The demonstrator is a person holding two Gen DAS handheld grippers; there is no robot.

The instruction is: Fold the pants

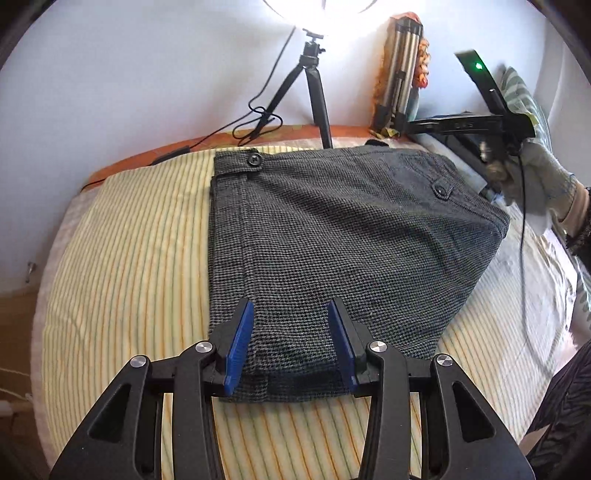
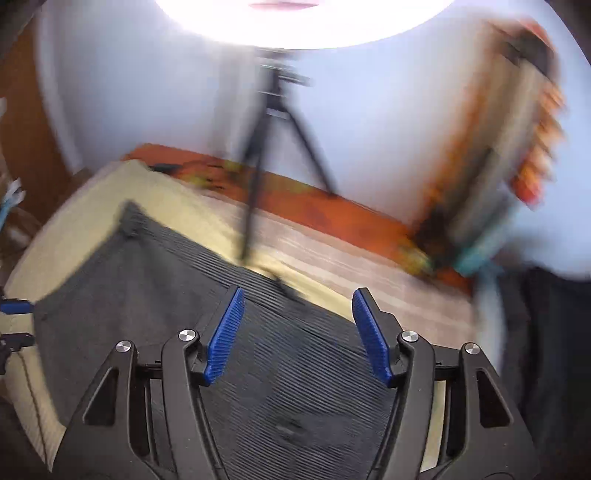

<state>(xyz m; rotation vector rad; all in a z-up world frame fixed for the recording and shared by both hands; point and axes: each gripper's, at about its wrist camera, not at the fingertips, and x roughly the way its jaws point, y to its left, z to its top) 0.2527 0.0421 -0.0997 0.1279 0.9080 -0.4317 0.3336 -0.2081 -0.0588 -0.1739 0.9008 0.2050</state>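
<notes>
The pants, a dark grey houndstooth pair, are seen folded into a compact block in the middle of the left wrist frame, laid on a yellow striped sheet. The buttoned waistband is turned toward the top of the frame, and a second button is seen toward the upper right of the cloth.

The left gripper is held at the bottom centre of its frame, released, its blue pads spread wide over the near edge of the pants; whether the cloth is touched cannot be told.

The right gripper is shown at the bottom centre of its own blurred frame, likewise released, nothing being held between its parted pads, with the pants below and to the left of it. In the left wrist view it is seen at the upper right, carried in a gloved hand beyond the right edge of the cloth.

A black tripod under a bright lamp is seen at the top of the frame, against a pale wall.
</notes>
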